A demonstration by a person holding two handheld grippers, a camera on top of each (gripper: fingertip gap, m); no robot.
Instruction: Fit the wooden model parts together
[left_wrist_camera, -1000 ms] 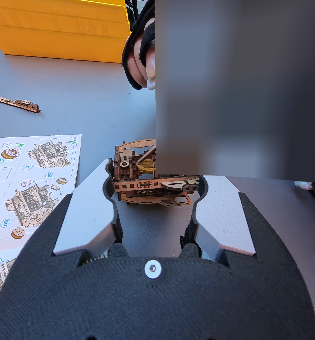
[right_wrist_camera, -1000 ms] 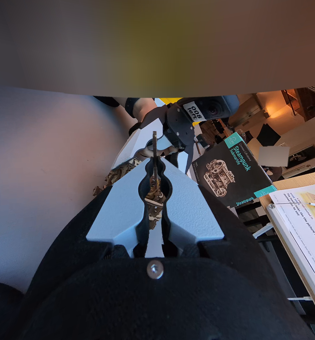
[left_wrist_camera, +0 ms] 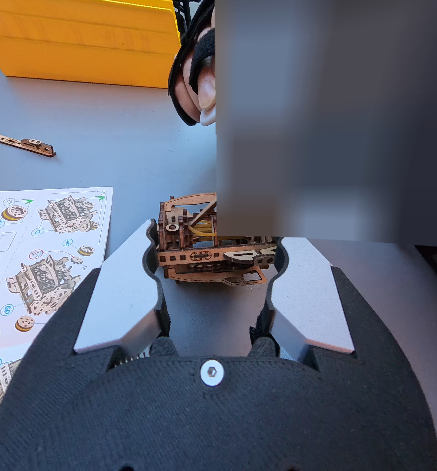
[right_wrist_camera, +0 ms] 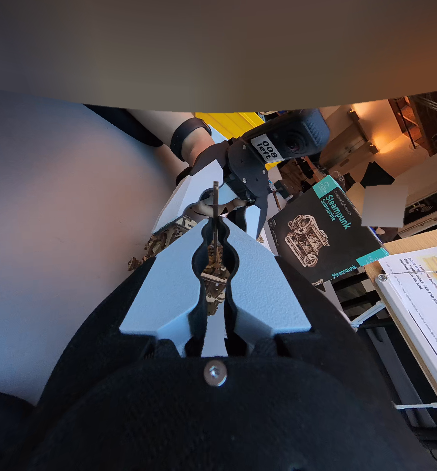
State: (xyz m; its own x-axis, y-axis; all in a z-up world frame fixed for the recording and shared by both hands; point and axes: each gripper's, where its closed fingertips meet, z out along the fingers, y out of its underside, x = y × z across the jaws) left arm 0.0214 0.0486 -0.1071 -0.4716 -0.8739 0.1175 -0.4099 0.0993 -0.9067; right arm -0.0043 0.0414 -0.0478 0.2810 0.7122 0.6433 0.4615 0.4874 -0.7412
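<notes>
Mid-frame, the left tongs (left_wrist_camera: 213, 251) stand apart around the wooden model (left_wrist_camera: 207, 244) on the counter (left_wrist_camera: 110, 142), while the right tongs (right_wrist_camera: 215, 226), clamped on a thin wooden stick (right_wrist_camera: 215, 201), apparently need to steer it into the model's slot.

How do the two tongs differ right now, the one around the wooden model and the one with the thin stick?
The left tongs stand wide apart, their tips on either side of the wooden model on the grey table; the right tongs are closed. The left ones bracket a bulky assembly; the right ones pinch one thin wooden strip, held upright. Both share grey fingers on a black body.
</notes>
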